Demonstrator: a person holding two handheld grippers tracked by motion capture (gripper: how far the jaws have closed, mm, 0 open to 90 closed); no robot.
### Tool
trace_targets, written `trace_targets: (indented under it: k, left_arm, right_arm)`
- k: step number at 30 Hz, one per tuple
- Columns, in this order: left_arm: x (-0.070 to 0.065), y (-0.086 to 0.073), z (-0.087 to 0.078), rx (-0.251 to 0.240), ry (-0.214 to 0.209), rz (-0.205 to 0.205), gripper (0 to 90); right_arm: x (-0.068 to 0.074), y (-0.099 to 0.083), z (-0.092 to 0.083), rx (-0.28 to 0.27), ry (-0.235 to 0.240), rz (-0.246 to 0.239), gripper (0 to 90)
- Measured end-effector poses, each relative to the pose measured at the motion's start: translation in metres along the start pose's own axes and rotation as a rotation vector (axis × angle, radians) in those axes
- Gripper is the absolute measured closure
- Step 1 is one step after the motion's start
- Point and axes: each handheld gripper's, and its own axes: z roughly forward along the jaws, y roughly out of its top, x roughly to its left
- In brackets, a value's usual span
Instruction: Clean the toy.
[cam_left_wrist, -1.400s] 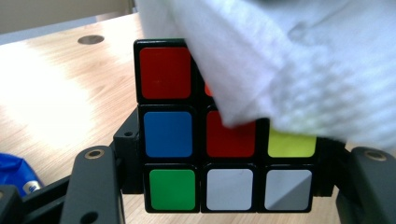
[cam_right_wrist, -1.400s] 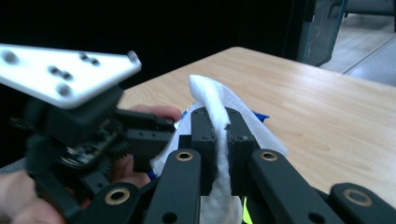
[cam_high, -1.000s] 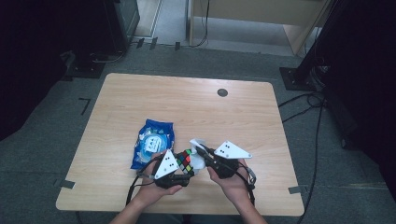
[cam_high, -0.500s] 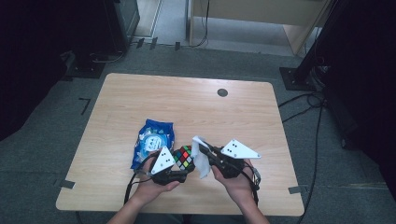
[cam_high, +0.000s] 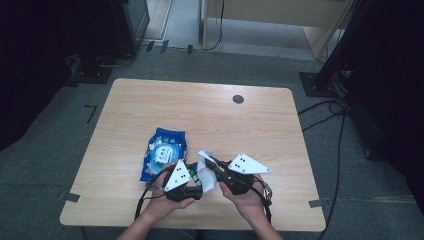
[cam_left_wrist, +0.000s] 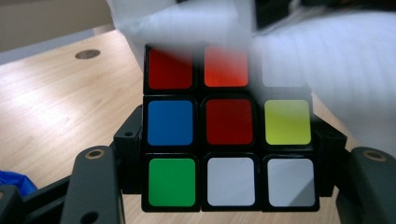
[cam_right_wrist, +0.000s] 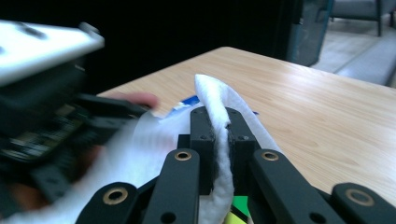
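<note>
**Cube wiped with a white cloth near the front edge of the table**

A light wooden table (cam_high: 210, 115) was seen from above, with a person's two forearms entering from the bottom edge. A blue plastic packet of wet wipes (cam_high: 163, 152) lay just left of the hands. The multicoloured puzzle cube (cam_left_wrist: 229, 135) was clamped between the widely spread jaws of the left gripper (cam_high: 192, 186), held above the table's front edge; in the left gripper view its red, blue, yellow, green and white stickers faced the camera. A soft white wiping cloth (cam_right_wrist: 217, 116) was pinched tightly between the almost fully closed jaws of the right gripper (cam_high: 212, 165). Compared with a second before, the cloth had been drawn across the cube's top and right side, where it was seen draped and blurred. The cleaning of the cube was judged to be under way, with other faces probably left to wipe.
</note>
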Motion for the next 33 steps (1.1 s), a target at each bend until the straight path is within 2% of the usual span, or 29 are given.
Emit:
trace_targets:
  k: [3, 7, 11, 12, 13, 14, 15, 17, 18, 20, 21, 22, 23, 25, 26, 27, 30, 31, 32, 33]
  left_arm:
    - [0.001, 0.002, -0.003, -0.012, 0.000, 0.002, 33.7]
    - [0.004, 0.003, -0.005, -0.023, 0.001, -0.011, 33.8]
    - [0.007, 0.005, -0.011, -0.054, -0.001, -0.028, 33.8]
    - [0.008, 0.006, -0.012, -0.063, 0.000, -0.030, 33.9]
    - [0.008, 0.006, -0.012, -0.063, 0.000, -0.030, 33.8]
    - [0.010, 0.007, -0.015, -0.072, 0.004, -0.035, 33.9]
    - [0.011, 0.008, -0.015, -0.075, 0.007, -0.039, 33.9]
    - [0.012, 0.008, -0.016, -0.075, 0.010, -0.041, 33.9]
    - [0.013, 0.008, -0.017, -0.075, 0.016, -0.044, 33.9]
    - [0.018, 0.008, -0.017, -0.075, 0.021, -0.064, 33.9]
    - [0.018, 0.008, -0.017, -0.075, 0.021, -0.064, 33.9]
    - [0.021, 0.007, -0.017, -0.076, 0.019, -0.089, 33.9]
    - [0.023, 0.006, -0.018, -0.073, 0.024, -0.093, 33.9]
    - [0.025, 0.006, -0.018, -0.069, 0.028, -0.096, 33.9]
    - [0.028, 0.007, -0.018, -0.071, 0.029, -0.113, 33.8]
    - [0.030, 0.007, -0.019, -0.071, 0.031, -0.118, 33.9]
    - [0.034, 0.010, -0.020, -0.068, 0.038, -0.130, 33.9]
    - [0.034, 0.010, -0.020, -0.068, 0.038, -0.130, 33.9]
    - [0.035, 0.011, -0.021, -0.069, 0.045, -0.131, 33.9]
    - [0.035, 0.011, -0.021, -0.067, 0.048, -0.136, 33.9]
  right_arm:
    - [-0.009, -0.007, 0.001, 0.014, -0.039, 0.015, 85.0]
    - [-0.015, -0.012, 0.003, 0.030, -0.051, 0.031, 85.0]
    - [-0.023, -0.024, 0.012, 0.108, -0.086, -0.006, 84.6]
    - [-0.026, -0.028, 0.015, 0.133, -0.091, 0.001, 84.6]
    - [-0.026, -0.028, 0.015, 0.133, -0.091, 0.001, 84.6]
    - [-0.035, -0.037, 0.019, 0.172, -0.113, 0.025, 84.6]
    - [-0.039, -0.041, 0.019, 0.187, -0.127, 0.036, 84.6]
    - [-0.044, -0.043, 0.019, 0.194, -0.141, 0.049, 84.6]
    - [-0.052, -0.045, 0.016, 0.195, -0.172, 0.048, 84.6]
    - [-0.059, -0.044, 0.012, 0.191, -0.208, 0.043, 84.6]
    - [-0.059, -0.044, 0.012, 0.191, -0.208, 0.043, 84.6]
    - [-0.066, -0.045, 0.008, 0.192, -0.239, 0.034, 84.1]
    - [-0.070, -0.045, 0.006, 0.187, -0.242, 0.047, 82.9]
    - [-0.073, -0.045, 0.004, 0.174, -0.242, 0.046, 79.7]
    - [-0.075, -0.044, 0.001, 0.143, -0.239, 0.027, 67.5]
    - [-0.074, -0.043, 0.001, 0.125, -0.226, 0.016, 62.3]
    - [-0.067, -0.039, 0.002, 0.083, -0.159, -0.028, 49.6]
    - [-0.067, -0.039, 0.002, 0.083, -0.159, -0.028, 49.6]
    - [-0.063, -0.038, 0.003, 0.076, -0.132, -0.036, 46.1]
    - [-0.055, -0.036, 0.007, 0.052, -0.090, -0.066, 40.4]
